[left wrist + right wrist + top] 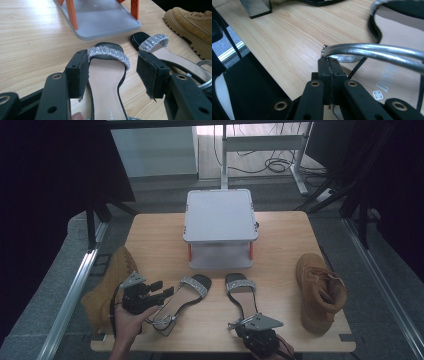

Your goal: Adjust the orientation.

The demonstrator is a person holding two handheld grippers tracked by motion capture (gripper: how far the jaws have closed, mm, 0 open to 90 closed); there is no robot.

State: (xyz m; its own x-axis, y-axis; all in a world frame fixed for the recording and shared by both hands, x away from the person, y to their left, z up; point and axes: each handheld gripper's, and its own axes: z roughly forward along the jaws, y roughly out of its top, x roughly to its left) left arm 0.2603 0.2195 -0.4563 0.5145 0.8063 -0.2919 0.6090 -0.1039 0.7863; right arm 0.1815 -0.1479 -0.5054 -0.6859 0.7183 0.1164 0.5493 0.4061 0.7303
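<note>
Left sandal [106, 75] lies between spread left fingers [78, 72], untouched.

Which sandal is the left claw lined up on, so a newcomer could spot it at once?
Start at the grey two-tier stand in the middle of the wooden table. Two sandals lie in front of it; take the left sandal, between the open left claw and the stand. Unlike the right sandal, it lies slanted, next to the tan boot at the table's left edge.

Only partial insole print shows: "DUSTO" on the right sandal [397, 82].
</note>
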